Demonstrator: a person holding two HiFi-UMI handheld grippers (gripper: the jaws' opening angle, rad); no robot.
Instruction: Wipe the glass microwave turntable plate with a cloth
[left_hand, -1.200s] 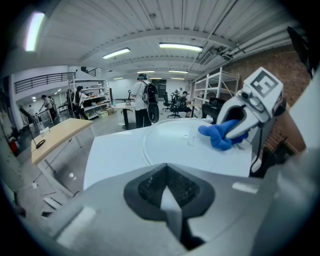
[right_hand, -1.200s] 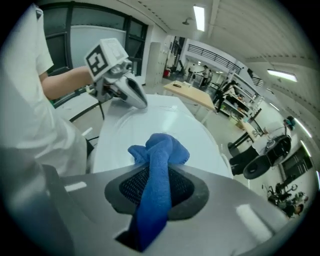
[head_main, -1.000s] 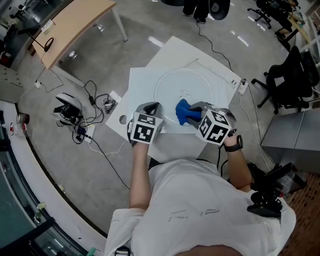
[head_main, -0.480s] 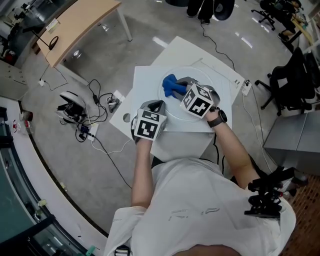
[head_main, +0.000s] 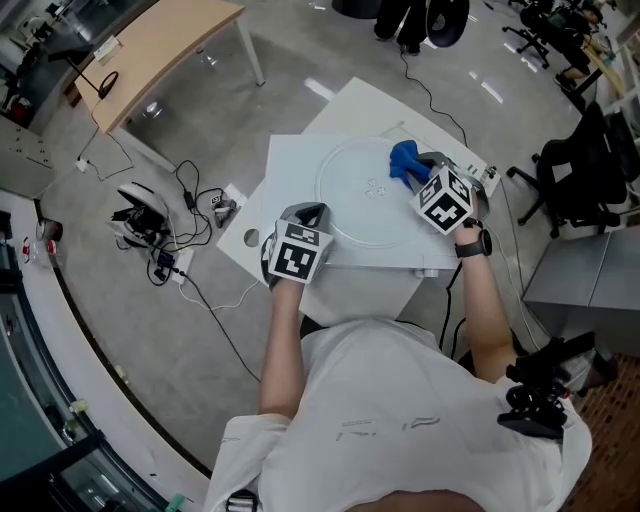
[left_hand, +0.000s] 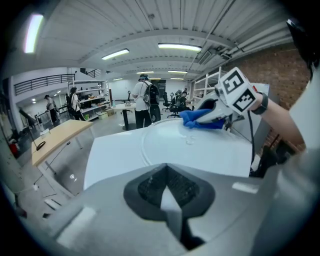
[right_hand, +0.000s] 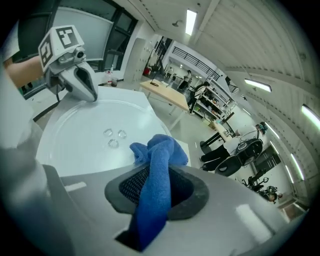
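Observation:
The round glass turntable plate (head_main: 352, 222) lies flat on a white table (head_main: 290, 165), with three small bumps (head_main: 374, 188) at its centre. My right gripper (head_main: 410, 167) is shut on a blue cloth (head_main: 403, 154) and presses it on the plate's far right rim. In the right gripper view the cloth (right_hand: 159, 152) bunches out of the jaws of that gripper (right_hand: 155, 197) onto the plate (right_hand: 75, 145). My left gripper (head_main: 306, 213) is shut at the plate's near left rim; in its own view the gripper (left_hand: 172, 200) points across the plate (left_hand: 170, 145) toward the cloth (left_hand: 192, 118).
A power strip (head_main: 487, 172) lies at the table's right edge. Cables and gear (head_main: 160, 235) litter the floor to the left. A wooden desk (head_main: 150, 50) stands at the back left, a black office chair (head_main: 580, 165) at the right, and a grey cabinet (head_main: 590, 285) below it.
My right gripper has swept the cloth round the plate, from the near rim to the far left and now to the far right rim. The left gripper has stayed put.

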